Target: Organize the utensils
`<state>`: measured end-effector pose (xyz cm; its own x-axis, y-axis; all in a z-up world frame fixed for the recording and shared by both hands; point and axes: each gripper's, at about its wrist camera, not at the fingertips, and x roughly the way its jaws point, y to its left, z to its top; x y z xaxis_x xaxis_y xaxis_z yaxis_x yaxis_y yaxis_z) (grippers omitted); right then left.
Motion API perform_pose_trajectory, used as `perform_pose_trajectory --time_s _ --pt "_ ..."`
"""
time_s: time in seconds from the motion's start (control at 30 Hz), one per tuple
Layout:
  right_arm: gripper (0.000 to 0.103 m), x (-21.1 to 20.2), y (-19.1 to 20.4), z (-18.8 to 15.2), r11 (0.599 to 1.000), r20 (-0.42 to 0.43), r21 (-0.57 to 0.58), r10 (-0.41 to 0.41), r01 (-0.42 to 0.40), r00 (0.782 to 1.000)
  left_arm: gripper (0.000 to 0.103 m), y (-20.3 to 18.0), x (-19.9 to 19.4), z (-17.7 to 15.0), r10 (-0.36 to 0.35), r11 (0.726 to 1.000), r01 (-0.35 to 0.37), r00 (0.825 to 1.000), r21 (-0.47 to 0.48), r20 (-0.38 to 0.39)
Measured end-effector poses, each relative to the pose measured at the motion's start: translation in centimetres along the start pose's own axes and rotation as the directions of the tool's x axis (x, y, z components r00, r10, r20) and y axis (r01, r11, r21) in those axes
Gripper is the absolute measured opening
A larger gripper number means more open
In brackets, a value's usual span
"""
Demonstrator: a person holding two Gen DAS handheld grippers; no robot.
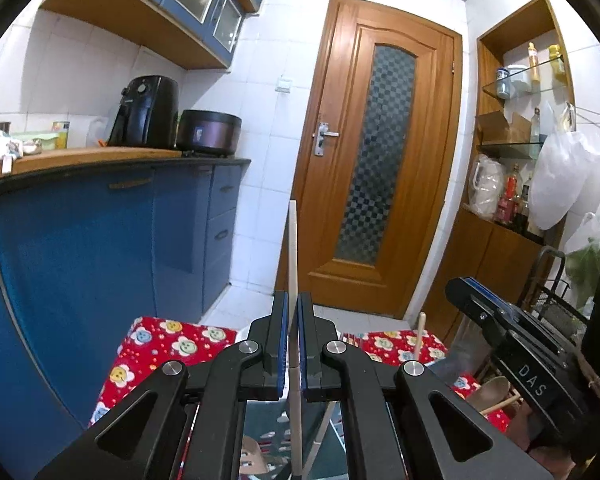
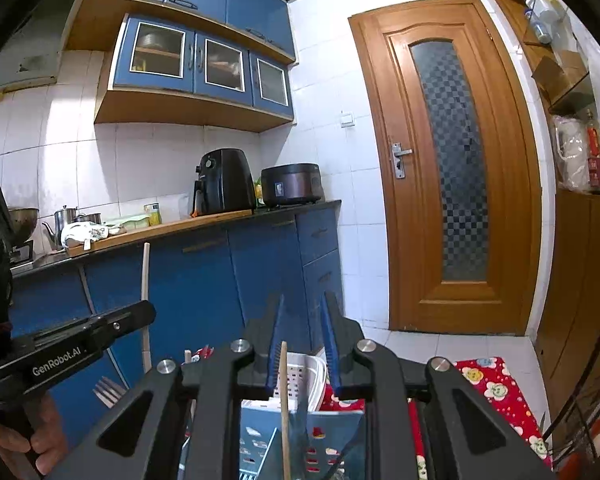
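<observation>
My left gripper is shut on a pale, thin chopstick that stands upright between its blue pads. The right wrist view shows the same gripper from the side, with the chopstick rising above it. My right gripper has its jaws a little apart. A thin wooden stick stands up beside its left pad, and nothing is pinched. Below it sits a white slotted utensil basket. The left wrist view shows the right gripper at the right, above a wooden spoon.
A red flowered cloth covers the table below. A fork sticks up near the hand that holds the left gripper. Blue cabinets stand to the left, a wooden door is ahead, and shelves with bottles are on the right.
</observation>
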<state>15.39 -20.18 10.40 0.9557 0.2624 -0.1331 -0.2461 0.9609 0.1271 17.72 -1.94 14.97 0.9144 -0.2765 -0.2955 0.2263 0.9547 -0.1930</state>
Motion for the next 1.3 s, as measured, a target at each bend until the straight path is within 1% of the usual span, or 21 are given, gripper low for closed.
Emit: perform_pose_trajectory --time_s 0.23,0.27,0.37,0.4,0.47,0.5,0.53,0.6,0.7,0.87,1.0,1.13,1.3 --pt "0.021 -0.7 -0.1 -0.1 1.000 -0.022 -0.001 0.014 -0.014 1.000 0.005 0.0 0.0 -1.0 -0.016 1.000 0.015 1.000 -0.013 -0.015" --pt "0.022 -0.8 -0.1 0.1 1.000 -0.022 0.000 0.016 -0.016 1.000 0.005 0.0 0.0 -1.0 -0.017 1.000 0.017 1.000 -0.015 -0.018" --pt "0.032 -1.4 0.0 0.5 1.000 -0.015 0.008 0.030 -0.030 0.999 0.006 0.0 -0.1 -1.1 -0.024 1.000 0.023 0.999 -0.018 -0.027" --pt "0.033 -1.7 0.0 0.7 0.999 -0.011 0.011 0.037 -0.037 0.999 0.008 -0.1 -0.2 -1.0 -0.026 1.000 0.026 0.999 -0.015 -0.028" --pt "0.033 -2.1 0.1 1.0 0.999 -0.007 0.012 0.046 -0.046 0.999 0.012 -0.2 -0.5 -1.0 -0.026 1.000 0.025 0.999 -0.011 -0.027" --pt "0.033 -2.4 0.1 1.2 0.999 -0.004 0.013 0.049 -0.049 0.999 0.017 -0.3 -0.7 -1.0 -0.022 1.000 0.022 0.999 -0.007 -0.026" --pt "0.033 -2.5 0.2 1.3 0.999 -0.003 0.013 0.052 -0.052 0.999 0.025 -0.4 -1.0 -1.0 -0.019 1.000 0.019 1.000 -0.004 -0.025" --pt "0.035 -2.9 0.4 1.6 0.998 -0.001 0.014 0.058 -0.058 0.998 0.035 -0.7 -1.5 -0.8 -0.020 1.000 0.020 1.000 0.002 -0.016" --pt "0.040 -3.9 0.6 2.1 0.997 0.005 0.022 0.072 -0.072 0.997 0.040 -1.0 -2.6 -0.5 -0.023 1.000 0.023 1.000 0.013 -0.002" --pt "0.051 -6.2 1.1 2.3 0.994 0.005 0.049 0.101 -0.101 0.995 0.058 -1.6 -5.2 -0.2 -0.015 1.000 0.015 1.000 0.026 0.014" --pt "0.058 -7.9 1.6 1.9 0.992 -0.017 0.060 0.116 -0.115 0.993 0.064 -2.0 -6.9 -0.8 0.015 0.999 -0.014 1.000 0.035 -0.016" --pt "0.065 -9.7 2.3 0.9 0.991 -0.040 0.060 0.118 -0.116 0.992 0.067 -2.2 -8.3 -1.8 0.031 0.999 -0.030 0.998 0.034 -0.047" --pt "0.076 -11.7 2.6 -0.7 0.994 -0.054 0.061 0.098 -0.094 0.994 0.068 -2.3 -10.0 -3.4 0.063 0.998 -0.061 0.995 0.027 -0.081"
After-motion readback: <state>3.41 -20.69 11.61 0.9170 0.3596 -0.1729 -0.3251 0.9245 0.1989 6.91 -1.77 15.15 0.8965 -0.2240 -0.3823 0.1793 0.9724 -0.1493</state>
